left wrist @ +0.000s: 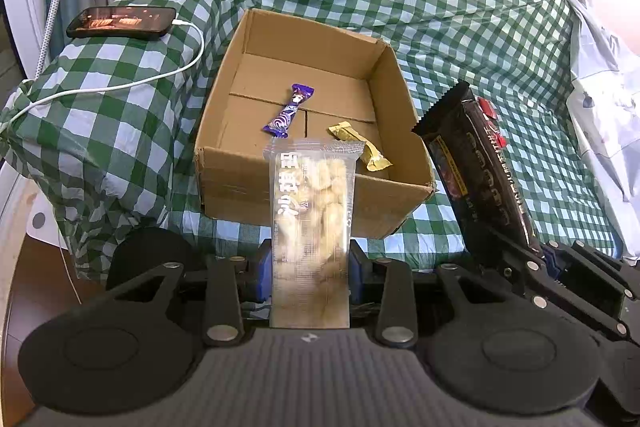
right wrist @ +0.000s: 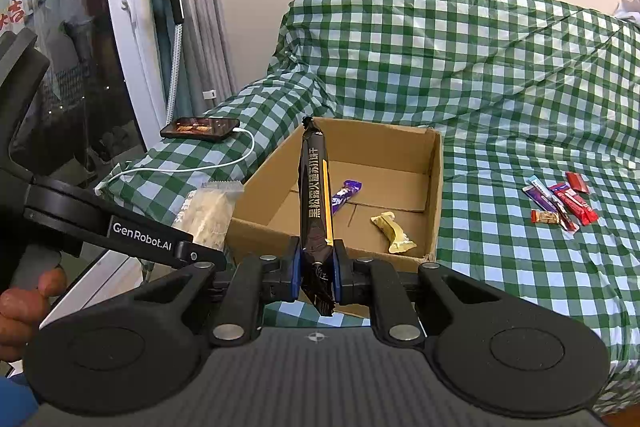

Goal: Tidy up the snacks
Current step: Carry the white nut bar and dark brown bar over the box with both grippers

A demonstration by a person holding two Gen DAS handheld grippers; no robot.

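Observation:
An open cardboard box (left wrist: 224, 163) (right wrist: 436, 187) sits on a green checked cloth. Inside lie a purple snack bar (left wrist: 289, 111) (right wrist: 345, 195) and a yellow wrapped snack (left wrist: 362, 147) (right wrist: 394, 237). My left gripper (left wrist: 311, 267) is shut on a clear packet of pale puffed snack (left wrist: 312, 227), held upright just before the box's near wall; the packet also shows in the right wrist view (right wrist: 208, 211). My right gripper (right wrist: 316, 267) is shut on a long black packet (right wrist: 315, 195) (left wrist: 480, 167), held upright at the box's near right corner.
Several small red, blue and purple snacks (right wrist: 560, 203) lie on the cloth right of the box. A phone (left wrist: 120, 22) (right wrist: 200, 127) with a white cable (left wrist: 120, 87) rests on a covered block left of the box. White fabric (left wrist: 600, 87) lies at far right.

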